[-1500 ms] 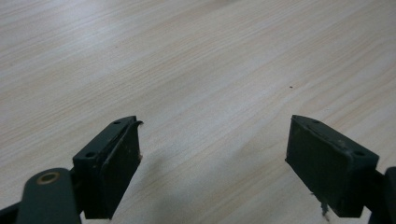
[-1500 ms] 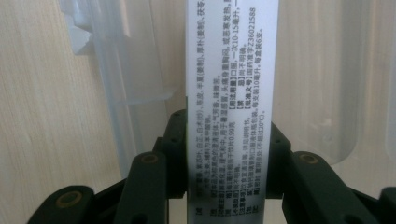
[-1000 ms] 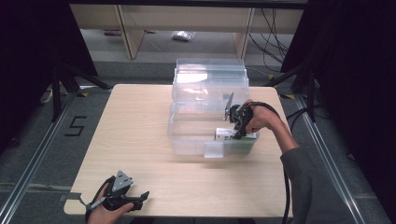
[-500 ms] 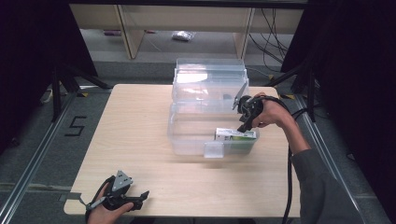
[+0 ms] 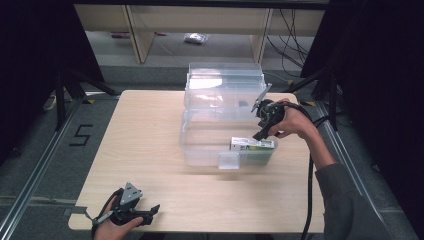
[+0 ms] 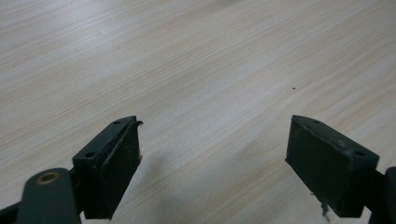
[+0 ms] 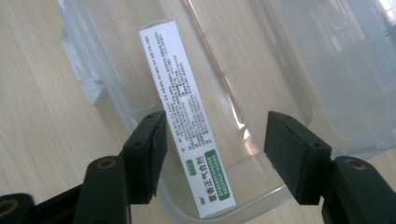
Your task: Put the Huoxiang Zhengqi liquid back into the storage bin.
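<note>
A clear plastic box (image 5: 200, 145) stands open on the table, its lid (image 5: 224, 90) tipped up behind it. Inside, against the near right wall, lies a long white and green carton (image 5: 252, 144) (image 7: 187, 107) with printed text. My right gripper (image 5: 261, 131) hangs open just above the carton, nothing between its jaws; in the right gripper view the carton lies below the gap (image 7: 215, 154). My left gripper (image 5: 150, 212) rests open near the table's front left corner, over bare wood (image 6: 212, 158).
The box's front latch (image 5: 229, 160) sticks out toward me. The light wooden table (image 5: 140, 135) has bare room left of the box. A cable (image 5: 309, 195) trails from the right gripper along the person's sleeve. Shelving and floor rails surround the table.
The right gripper has let go of the carton, which now lies in the box, and has lifted up and back from it. The left gripper has stayed put.
</note>
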A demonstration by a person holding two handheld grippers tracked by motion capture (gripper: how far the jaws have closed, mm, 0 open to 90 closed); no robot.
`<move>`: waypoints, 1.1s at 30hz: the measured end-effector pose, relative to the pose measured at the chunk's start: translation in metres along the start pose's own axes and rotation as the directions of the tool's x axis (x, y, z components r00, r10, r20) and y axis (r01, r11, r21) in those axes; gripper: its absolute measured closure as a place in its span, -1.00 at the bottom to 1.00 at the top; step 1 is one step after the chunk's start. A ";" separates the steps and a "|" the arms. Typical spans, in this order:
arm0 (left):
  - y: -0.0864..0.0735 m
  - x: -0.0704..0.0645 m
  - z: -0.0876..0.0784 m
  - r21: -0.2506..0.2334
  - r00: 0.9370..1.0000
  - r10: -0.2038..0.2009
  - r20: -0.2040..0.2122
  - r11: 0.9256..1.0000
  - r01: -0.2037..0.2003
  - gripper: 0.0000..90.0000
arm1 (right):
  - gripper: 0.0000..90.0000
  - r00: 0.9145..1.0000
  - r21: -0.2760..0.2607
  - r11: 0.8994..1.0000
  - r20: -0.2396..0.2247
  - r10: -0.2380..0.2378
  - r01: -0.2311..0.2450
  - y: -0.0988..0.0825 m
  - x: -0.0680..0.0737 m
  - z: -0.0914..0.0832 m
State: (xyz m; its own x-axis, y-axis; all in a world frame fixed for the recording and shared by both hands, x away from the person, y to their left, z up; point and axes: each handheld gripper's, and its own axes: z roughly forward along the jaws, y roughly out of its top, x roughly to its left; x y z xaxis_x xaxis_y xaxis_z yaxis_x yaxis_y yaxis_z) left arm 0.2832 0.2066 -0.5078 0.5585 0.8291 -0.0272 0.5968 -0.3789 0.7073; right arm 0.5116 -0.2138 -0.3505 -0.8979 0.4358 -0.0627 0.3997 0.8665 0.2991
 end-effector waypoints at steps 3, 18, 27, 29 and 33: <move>0.000 0.001 -0.002 0.013 1.000 0.022 0.006 1.000 -0.022 -0.63 | -0.16 1.000 -0.023 0.999 0.006 0.028 -0.028 -0.001 0.001 -0.001; 0.000 0.002 -0.002 0.020 1.000 0.025 0.008 0.999 -0.025 -0.63 | -0.37 0.988 -0.150 0.978 0.044 0.150 -0.142 -0.003 0.011 -0.009; 0.000 0.002 -0.001 0.018 1.000 0.026 0.008 0.999 -0.026 -0.63 | -0.43 0.973 -0.213 0.954 0.046 0.225 -0.211 -0.007 0.015 -0.011; 0.000 0.002 -0.002 0.018 1.000 0.025 0.007 1.000 -0.025 -0.63 | -0.44 0.968 -0.218 0.948 0.044 0.249 -0.234 -0.009 0.017 -0.012; 0.000 0.002 -0.001 0.017 1.000 0.024 0.006 1.000 -0.024 -0.63 | -0.43 0.971 -0.238 0.947 0.050 0.233 -0.215 -0.010 0.019 -0.013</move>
State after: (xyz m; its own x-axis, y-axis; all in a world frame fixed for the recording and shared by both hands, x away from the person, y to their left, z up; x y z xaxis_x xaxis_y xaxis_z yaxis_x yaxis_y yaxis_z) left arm 0.2837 0.2085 -0.5066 0.5759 0.8174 -0.0143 0.5932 -0.4057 0.6954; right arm 0.4884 -0.2177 -0.3425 -0.7695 0.6374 -0.0390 0.5276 0.6690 0.5236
